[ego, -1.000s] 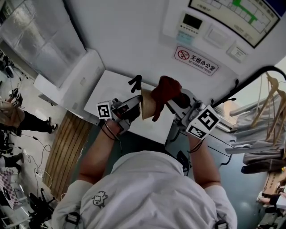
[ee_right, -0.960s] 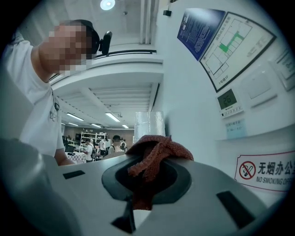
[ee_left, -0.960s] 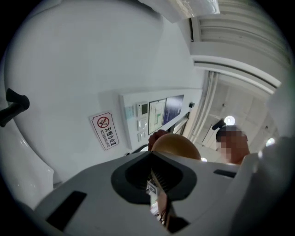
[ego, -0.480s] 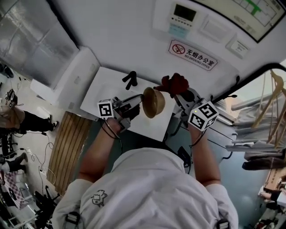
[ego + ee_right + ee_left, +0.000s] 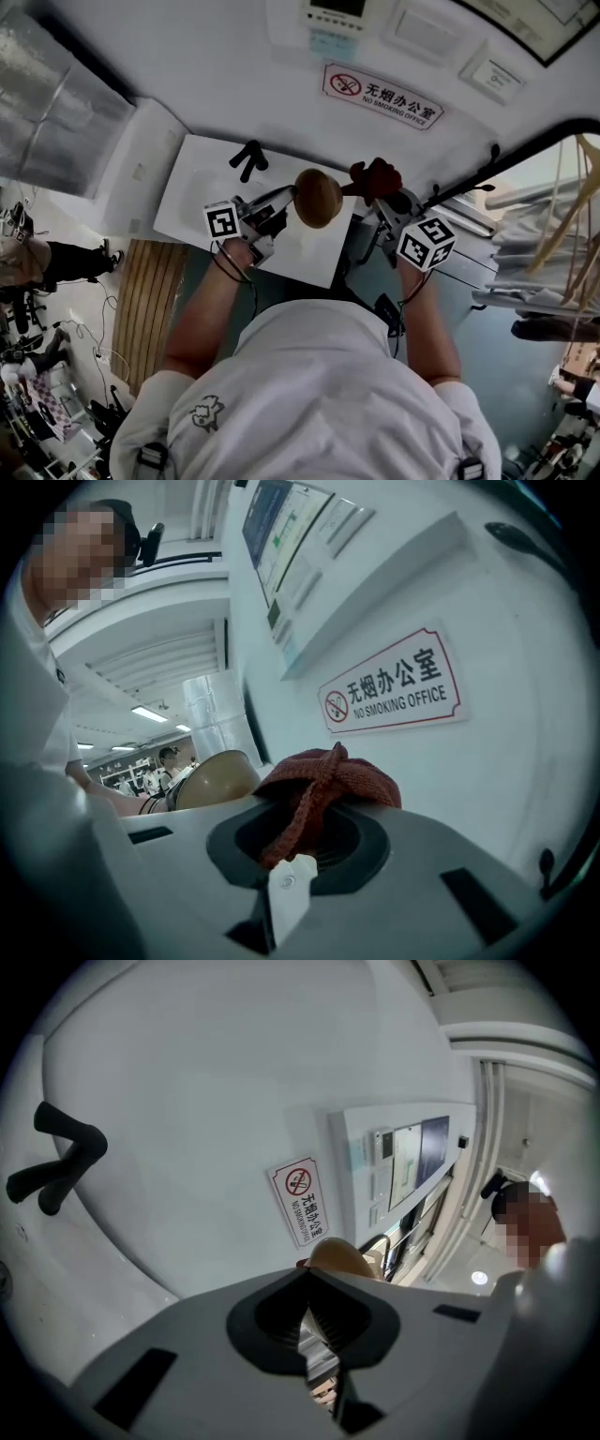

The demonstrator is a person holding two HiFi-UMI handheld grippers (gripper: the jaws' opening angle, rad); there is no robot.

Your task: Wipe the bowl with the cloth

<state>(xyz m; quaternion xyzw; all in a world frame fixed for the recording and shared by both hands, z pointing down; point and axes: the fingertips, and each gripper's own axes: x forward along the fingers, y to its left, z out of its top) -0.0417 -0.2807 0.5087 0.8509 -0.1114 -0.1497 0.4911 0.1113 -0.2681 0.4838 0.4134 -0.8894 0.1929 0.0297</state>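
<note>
Bowl (image 5: 318, 197) lowered; left gripper (image 5: 286, 198) pinches it, right gripper (image 5: 382, 193) pinches cloth (image 5: 376, 174).

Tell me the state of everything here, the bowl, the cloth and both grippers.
Bowl: tipped on its side, gripped at the rim.
Cloth: bunched up, pinched in the jaws.
Left gripper: shut on the bowl.
Right gripper: shut on the cloth.
Black forked piece: lying on the white table, untouched.

I drew the cloth (image 5: 375, 176) in the right gripper (image 5: 382, 190) off the bowl (image 5: 318, 198), to just beside the rim farthest from the left gripper (image 5: 289, 197). The bowl turned from side-on to round-on. Both grippers sank toward the table (image 5: 202, 178).
</note>
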